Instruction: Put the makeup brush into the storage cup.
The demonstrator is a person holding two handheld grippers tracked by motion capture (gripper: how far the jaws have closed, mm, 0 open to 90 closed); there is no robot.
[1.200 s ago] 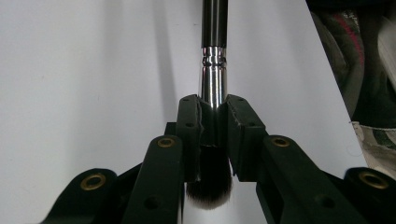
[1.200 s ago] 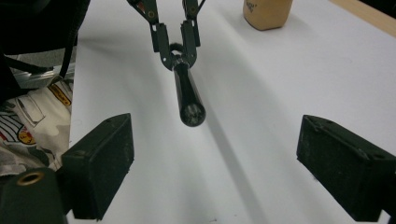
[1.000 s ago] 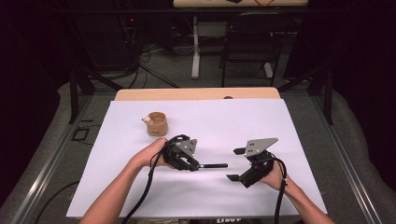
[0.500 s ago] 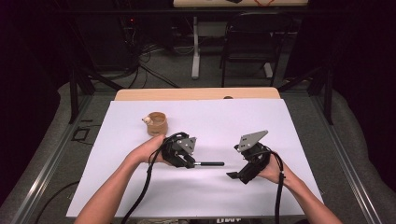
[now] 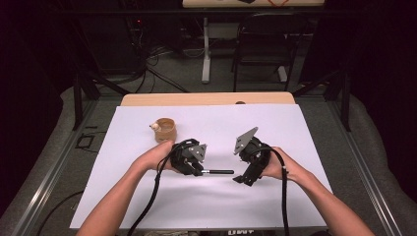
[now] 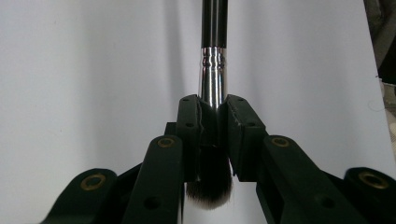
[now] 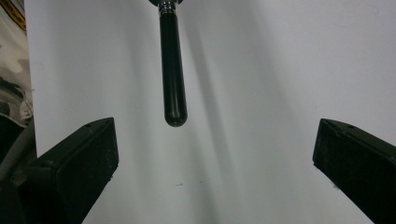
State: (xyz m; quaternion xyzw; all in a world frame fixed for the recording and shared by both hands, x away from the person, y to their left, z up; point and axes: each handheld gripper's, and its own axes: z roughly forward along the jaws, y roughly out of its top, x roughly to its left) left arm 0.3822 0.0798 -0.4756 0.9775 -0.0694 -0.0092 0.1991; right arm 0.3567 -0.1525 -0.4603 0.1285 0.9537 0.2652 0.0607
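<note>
Left gripper (image 6: pixel 212 121) is pinching the black-handled, silver-ferruled makeup brush (image 6: pixel 213 84) mid-frame; right gripper (image 7: pixel 212 154), jaws just spreading wide, is backing off empty. Keep that brush level.

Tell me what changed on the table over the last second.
The right claw has drawn back from the brush handle toward the table's right side, its jaws just opening wide with nothing between them; the handle's tip now hangs free ahead of it. The left claw stayed put, shut on the brush by its metal collar, and the small brown cup has not moved.
</note>
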